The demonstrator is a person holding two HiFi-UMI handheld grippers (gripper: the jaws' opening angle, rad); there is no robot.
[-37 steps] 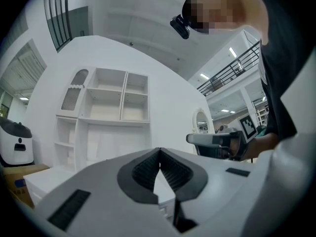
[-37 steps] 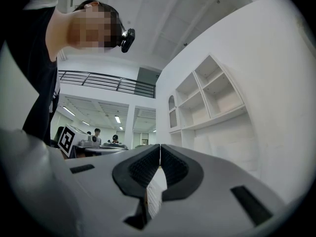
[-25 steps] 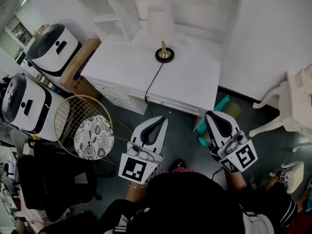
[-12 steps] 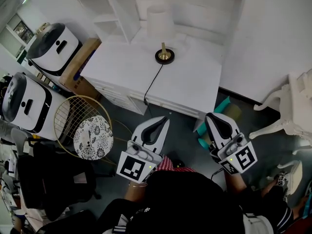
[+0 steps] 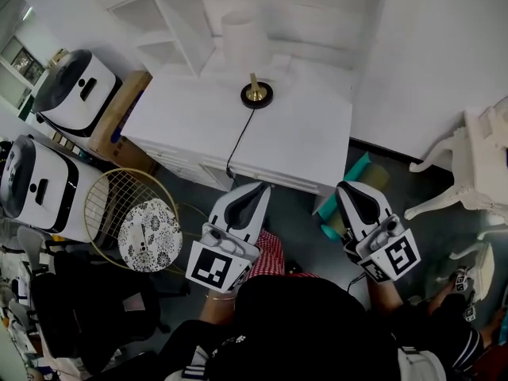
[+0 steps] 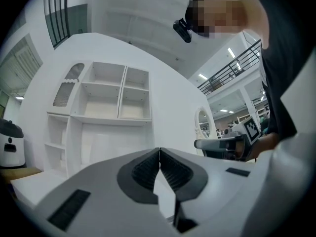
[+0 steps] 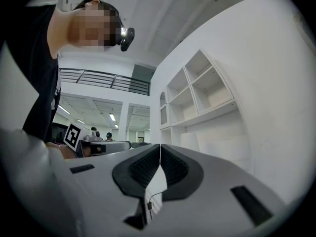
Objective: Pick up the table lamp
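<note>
Table lamp (image 5: 242, 42) stands at back of white desk (image 5: 302, 141), just in front of tall shelf unit (image 5: 159, 14): white shade, brass stem, round black base. Two white appliances (image 5: 75, 94) on floor at left, wire-frame stool (image 5: 131, 213) beside them. L gripper (image 5: 260, 189) & R gripper (image 5: 347, 187) hang near desk's front edge, well apart from lamp, each w/ jaws pressed together, nothing btwn. Thin black cord (image 5: 235, 137) runs from lamp base over front edge.

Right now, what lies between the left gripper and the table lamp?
In the head view, only bare white desk and the lamp's black cord separate the left gripper from the table lamp.
</note>
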